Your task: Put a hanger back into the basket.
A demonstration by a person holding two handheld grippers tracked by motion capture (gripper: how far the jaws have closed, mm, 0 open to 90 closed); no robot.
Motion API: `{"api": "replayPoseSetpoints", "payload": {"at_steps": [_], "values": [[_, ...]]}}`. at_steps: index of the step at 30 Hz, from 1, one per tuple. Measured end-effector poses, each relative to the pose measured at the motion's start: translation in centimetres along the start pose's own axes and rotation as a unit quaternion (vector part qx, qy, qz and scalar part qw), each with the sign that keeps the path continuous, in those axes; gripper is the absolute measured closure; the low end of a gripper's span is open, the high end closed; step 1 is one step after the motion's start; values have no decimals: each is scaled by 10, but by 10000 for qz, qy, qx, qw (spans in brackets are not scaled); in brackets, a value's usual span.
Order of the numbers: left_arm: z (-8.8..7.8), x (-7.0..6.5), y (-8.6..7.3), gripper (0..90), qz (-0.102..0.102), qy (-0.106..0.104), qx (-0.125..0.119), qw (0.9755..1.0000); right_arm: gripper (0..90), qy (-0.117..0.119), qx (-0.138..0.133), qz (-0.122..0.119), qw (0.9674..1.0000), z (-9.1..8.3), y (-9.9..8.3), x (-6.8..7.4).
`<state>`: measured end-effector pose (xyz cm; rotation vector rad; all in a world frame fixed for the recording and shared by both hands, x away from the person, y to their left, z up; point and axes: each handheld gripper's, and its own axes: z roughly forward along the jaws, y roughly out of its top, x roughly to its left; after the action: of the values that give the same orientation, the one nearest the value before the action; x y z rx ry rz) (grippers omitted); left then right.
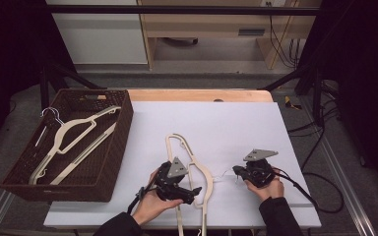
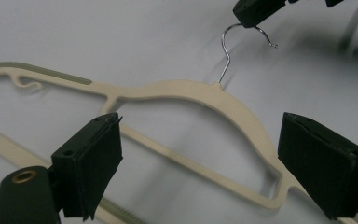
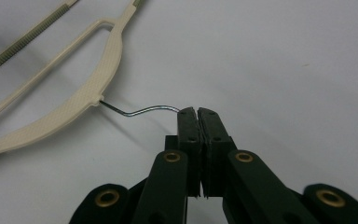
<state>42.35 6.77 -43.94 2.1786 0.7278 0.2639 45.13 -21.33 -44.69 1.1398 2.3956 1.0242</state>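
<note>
A cream plastic hanger (image 1: 200, 169) lies flat on the white sheet covering the bench (image 1: 236, 123), in the lower middle of the high view, its long bars running toward the bottom edge and its shoulder curve bulging to the right. From that curve a thin metal hook (image 3: 142, 111) reaches out to the right. The right gripper (image 1: 237, 171), held in a hand at the lower right of the frame, has its jaws pressed together on the end of the hook; the right gripper view shows the wire vanishing between the two closed black pads. The left gripper (image 1: 189, 191), held at the lower centre, has its jaws spread wide apart, and in the left gripper view they stand on either side of the hanger's shoulder without touching it. At the left of the high view a dark woven basket (image 1: 115, 147) sits on the bench edge, holding a second cream hanger (image 1: 71, 140).
</note>
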Motion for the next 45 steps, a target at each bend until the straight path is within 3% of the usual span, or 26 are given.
{"api": "replayPoseSetpoints", "payload": {"at_steps": [6, 15, 24, 36, 45], "values": [[28, -14, 5, 204, -49, -228, 318, 9992, 891, 12, -28, -143, 9999, -2, 1, -1], [53, -25, 3, 325, -80, -316, 699, 9970, 891, 40, -94, -148, 9998, -5, 2, 0], [54, -27, 4, 538, -207, -341, 733, 9965, 891, 44, -177, -186, 9997, -9, 4, 1], [52, -29, 7, 614, -644, -287, 838, 9940, 890, 50, -205, -150, 9997, -15, 7, 3], [36, -21, 12, 690, -880, -240, 807, 9926, 859, 344, -667, -127, 9971, -28, 10, 3]]}}
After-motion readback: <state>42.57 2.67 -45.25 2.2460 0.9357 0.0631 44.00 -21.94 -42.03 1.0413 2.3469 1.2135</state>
